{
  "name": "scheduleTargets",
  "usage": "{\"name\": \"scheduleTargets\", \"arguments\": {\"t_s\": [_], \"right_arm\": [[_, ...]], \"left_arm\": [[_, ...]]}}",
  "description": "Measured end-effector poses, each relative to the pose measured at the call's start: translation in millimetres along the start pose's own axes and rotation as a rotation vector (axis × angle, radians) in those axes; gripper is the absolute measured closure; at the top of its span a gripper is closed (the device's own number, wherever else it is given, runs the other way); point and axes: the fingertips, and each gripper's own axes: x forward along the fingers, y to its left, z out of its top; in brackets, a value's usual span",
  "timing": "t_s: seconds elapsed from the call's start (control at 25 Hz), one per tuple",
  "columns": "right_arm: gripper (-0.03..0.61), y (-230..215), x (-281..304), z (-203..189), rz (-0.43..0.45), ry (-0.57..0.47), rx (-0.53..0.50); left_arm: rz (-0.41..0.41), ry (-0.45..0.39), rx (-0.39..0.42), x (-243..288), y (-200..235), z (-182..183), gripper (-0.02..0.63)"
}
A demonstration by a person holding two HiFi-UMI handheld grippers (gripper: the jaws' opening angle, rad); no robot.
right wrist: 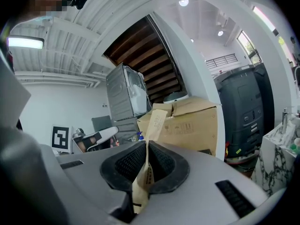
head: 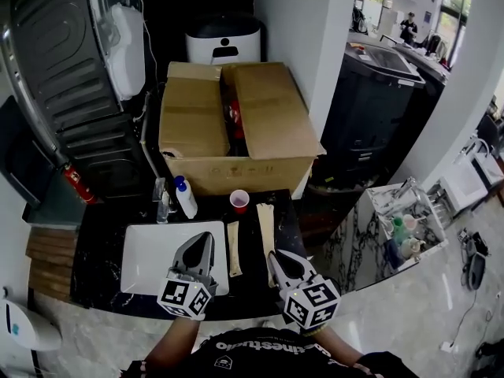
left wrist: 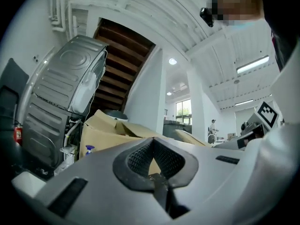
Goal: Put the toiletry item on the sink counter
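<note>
In the head view a long tan paper packet (head: 266, 225) reaches out over the black sink counter (head: 102, 242), and my right gripper (head: 273, 257) is shut on its near end. The right gripper view shows that packet (right wrist: 156, 121) pinched upright between the pads of the right gripper (right wrist: 147, 146). A second tan packet (head: 234, 246) lies flat on the counter between the two grippers. My left gripper (head: 203, 239) hovers over the right edge of the white sink basin (head: 146, 258). In its own view the left gripper (left wrist: 153, 144) is shut with nothing between its pads.
A large open cardboard box (head: 236, 124) stands behind the counter. A blue-capped spray bottle (head: 186, 198) and a red cup (head: 239, 201) sit along the counter's back edge. A grey metal machine (head: 71, 77) rises at the left, a dark unit (head: 370, 93) and a marble-topped rack (head: 402, 227) at the right.
</note>
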Motion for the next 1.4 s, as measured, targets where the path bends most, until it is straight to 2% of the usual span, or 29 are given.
{"name": "scheduleTargets", "arguments": {"t_s": [0.52, 0.72, 1.04, 1.4], "right_arm": [[0.529, 10, 5, -1, 0.022, 0.010, -0.007], [0.529, 14, 7, -5, 0.027, 0.018, -0.008], [0.529, 10, 15, -8, 0.030, 0.024, 0.026], [0.529, 3, 43, -25, 0.005, 0.097, 0.026]], "left_arm": [[-0.060, 0.007, -0.068, -3, -8, 4, 0.600], [-0.040, 0.013, -0.089, -7, -7, 3, 0.600], [-0.033, 0.036, -0.078, -21, 2, -6, 0.600], [0.027, 0.049, -0.083, -51, 26, -8, 0.600]]}}
